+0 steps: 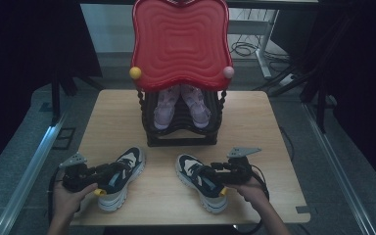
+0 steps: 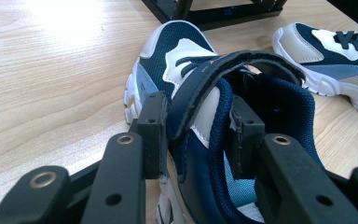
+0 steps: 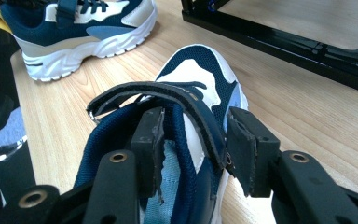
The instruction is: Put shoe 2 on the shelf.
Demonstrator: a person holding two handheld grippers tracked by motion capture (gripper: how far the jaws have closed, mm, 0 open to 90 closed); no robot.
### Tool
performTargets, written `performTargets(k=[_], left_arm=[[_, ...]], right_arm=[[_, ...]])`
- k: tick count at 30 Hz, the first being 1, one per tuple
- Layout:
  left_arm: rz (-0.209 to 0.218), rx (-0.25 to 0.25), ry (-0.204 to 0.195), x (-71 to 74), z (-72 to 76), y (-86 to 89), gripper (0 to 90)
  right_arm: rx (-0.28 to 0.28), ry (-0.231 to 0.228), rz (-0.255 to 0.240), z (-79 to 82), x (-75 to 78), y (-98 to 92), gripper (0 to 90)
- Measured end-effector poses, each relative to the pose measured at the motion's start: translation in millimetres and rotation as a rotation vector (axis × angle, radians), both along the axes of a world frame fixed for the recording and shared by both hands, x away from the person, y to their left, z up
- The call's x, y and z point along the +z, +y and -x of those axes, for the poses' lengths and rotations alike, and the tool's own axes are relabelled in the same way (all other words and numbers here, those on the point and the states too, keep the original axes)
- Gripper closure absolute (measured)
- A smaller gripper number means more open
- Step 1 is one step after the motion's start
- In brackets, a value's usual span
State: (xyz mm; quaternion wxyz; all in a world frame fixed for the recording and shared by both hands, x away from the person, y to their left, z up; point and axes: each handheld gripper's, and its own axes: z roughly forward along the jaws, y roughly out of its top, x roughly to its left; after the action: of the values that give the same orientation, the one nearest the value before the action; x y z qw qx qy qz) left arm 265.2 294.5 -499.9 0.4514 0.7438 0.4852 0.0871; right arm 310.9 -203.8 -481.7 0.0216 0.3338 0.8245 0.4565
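Two navy-and-white sneakers lie on the wooden table (image 1: 254, 127), toes toward the rack. My left gripper (image 1: 110, 172) holds the left sneaker (image 1: 132, 159) at its heel end. In the left gripper view the left gripper (image 2: 198, 135) straddles the collar wall of this sneaker (image 2: 168, 51), one pad outside, one inside, pressing wall and strap. My right gripper (image 1: 209, 171) is at the heel end of the right sneaker (image 1: 190, 165). In the right gripper view the right gripper (image 3: 193, 140) has one pad inside that sneaker (image 3: 196, 70) and one against the strap outside.
A black shoe rack (image 1: 181, 139) with a red wavy top (image 1: 180, 44) stands at the table's back middle, with a pair of pink shoes (image 1: 169, 110) on its shelf. Bare wood lies between the rack and the sneakers. The table's front edge is close behind both hands.
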Motion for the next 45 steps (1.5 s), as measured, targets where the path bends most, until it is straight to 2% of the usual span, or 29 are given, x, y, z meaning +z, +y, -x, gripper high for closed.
performTargets(k=[5,8,12,15,22,27,30,36,39,42,45], left_arm=[[0.001,0.0,0.001,-0.1,-0.1,0.0,63.4],[0.001,0.001,0.001,-0.1,-0.1,-0.3,63.5],[-0.004,0.003,-0.003,-0.3,0.4,-0.9,64.7],[-0.011,0.005,-0.007,-0.2,1.0,-1.1,66.7],[-0.017,0.026,-0.017,0.2,2.5,-1.9,69.1],[-0.017,0.044,-0.021,0.8,4.7,-0.7,69.7],[-0.012,0.057,-0.027,2.1,6.2,1.1,69.6],[0.019,0.076,-0.045,6.8,9.8,2.9,69.5],[0.038,0.079,-0.056,9.8,11.6,3.7,69.4],[0.073,0.089,-0.058,11.4,12.9,5.0,69.3],[0.089,0.093,-0.059,13.4,14.4,6.1,69.2]], right_arm=[[0.009,0.043,0.054,-5.4,-0.1,4.3,61.4],[0.003,0.053,0.064,-7.1,0.3,6.0,62.9],[-0.002,0.044,0.077,-6.4,1.2,7.5,66.9],[-0.021,0.033,0.066,-4.3,0.3,6.8,70.1],[-0.037,0.011,0.058,-0.6,-0.4,5.0,71.6],[-0.066,0.002,0.04,2.4,-1.2,-0.3,71.8],[-0.09,-0.012,0.011,5.9,-1.5,-4.9,71.9],[-0.136,-0.033,-0.064,10.5,-0.4,-17.7,72.1],[-0.152,-0.028,-0.096,12.5,-0.6,-22.9,72.1],[-0.168,-0.03,-0.118,15.4,-1.2,-27.0,72.0],[-0.177,-0.038,-0.134,18.6,-1.4,-29.5,72.0]])
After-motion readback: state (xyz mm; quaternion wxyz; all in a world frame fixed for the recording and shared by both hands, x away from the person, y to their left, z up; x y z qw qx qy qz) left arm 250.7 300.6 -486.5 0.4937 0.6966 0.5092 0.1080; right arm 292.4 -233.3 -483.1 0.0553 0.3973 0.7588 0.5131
